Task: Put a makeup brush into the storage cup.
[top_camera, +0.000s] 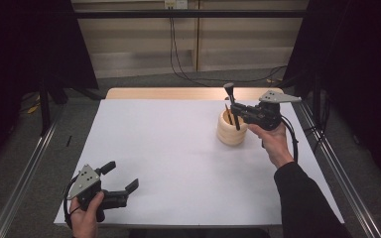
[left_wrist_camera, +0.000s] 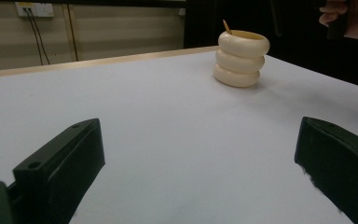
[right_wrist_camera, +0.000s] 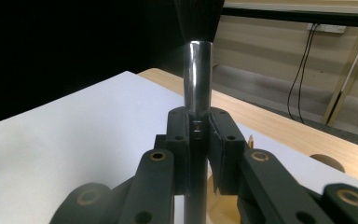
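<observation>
A cream ribbed cup (top_camera: 231, 130) (left_wrist_camera: 241, 58) stands on the white table (top_camera: 168, 148) at the right, with a thin wooden stick (top_camera: 227, 112) (left_wrist_camera: 225, 26) poking out of it. My right gripper (top_camera: 235, 110) (right_wrist_camera: 198, 135) hovers over the cup, shut on a makeup brush (top_camera: 231, 101) (right_wrist_camera: 198, 70) with a silver ferrule and dark bristles pointing up. The brush's lower end hangs in or just above the cup's mouth. My left gripper (top_camera: 120, 176) (left_wrist_camera: 196, 163) rests at the table's near left corner, open with nothing between its fingers.
A wooden strip (top_camera: 188, 93) runs along the table's far edge. Metal rails (top_camera: 25, 173) flank both sides. Cables (top_camera: 178, 54) hang down the back wall. Dark curtains stand at left and right.
</observation>
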Tool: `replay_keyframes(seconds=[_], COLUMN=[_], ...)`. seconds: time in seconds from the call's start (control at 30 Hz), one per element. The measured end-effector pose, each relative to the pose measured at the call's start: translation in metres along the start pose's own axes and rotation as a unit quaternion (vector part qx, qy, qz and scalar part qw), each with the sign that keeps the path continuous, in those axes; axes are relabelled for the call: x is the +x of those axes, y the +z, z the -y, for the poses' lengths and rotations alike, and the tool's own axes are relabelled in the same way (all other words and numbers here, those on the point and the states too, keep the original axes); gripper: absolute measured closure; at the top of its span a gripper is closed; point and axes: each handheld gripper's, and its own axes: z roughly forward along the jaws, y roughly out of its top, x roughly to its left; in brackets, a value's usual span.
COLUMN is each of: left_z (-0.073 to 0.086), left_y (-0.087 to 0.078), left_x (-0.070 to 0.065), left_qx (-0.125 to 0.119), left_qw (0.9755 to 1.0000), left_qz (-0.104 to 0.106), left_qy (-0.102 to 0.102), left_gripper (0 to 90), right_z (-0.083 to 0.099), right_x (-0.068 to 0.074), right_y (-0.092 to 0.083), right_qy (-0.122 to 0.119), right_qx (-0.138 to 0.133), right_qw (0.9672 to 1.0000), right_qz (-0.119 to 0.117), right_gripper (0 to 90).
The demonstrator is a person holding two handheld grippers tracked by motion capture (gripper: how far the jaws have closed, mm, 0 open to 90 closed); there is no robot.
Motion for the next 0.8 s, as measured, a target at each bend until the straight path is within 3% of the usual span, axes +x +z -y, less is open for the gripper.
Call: replay_keyframes(seconds=[0.43,0.8], left_z=[0.0,0.0], left_y=[0.0,0.0], left_x=[0.001,0.001], left_qx=[0.0,0.0], left_qw=[1.0,1.0], left_qz=[-0.001,-0.002], left_qy=[0.0,0.0], left_gripper=[1.3,1.4], right_z=[-0.012,-0.01], right_x=[-0.012,-0.021], right_y=[0.015,0.024], right_qy=[-0.004,0.004], right_qx=[0.009,0.015], right_qw=[0.9997,0.9992], right_qz=[0.022,0.037], right_gripper=[79.1,79.1])
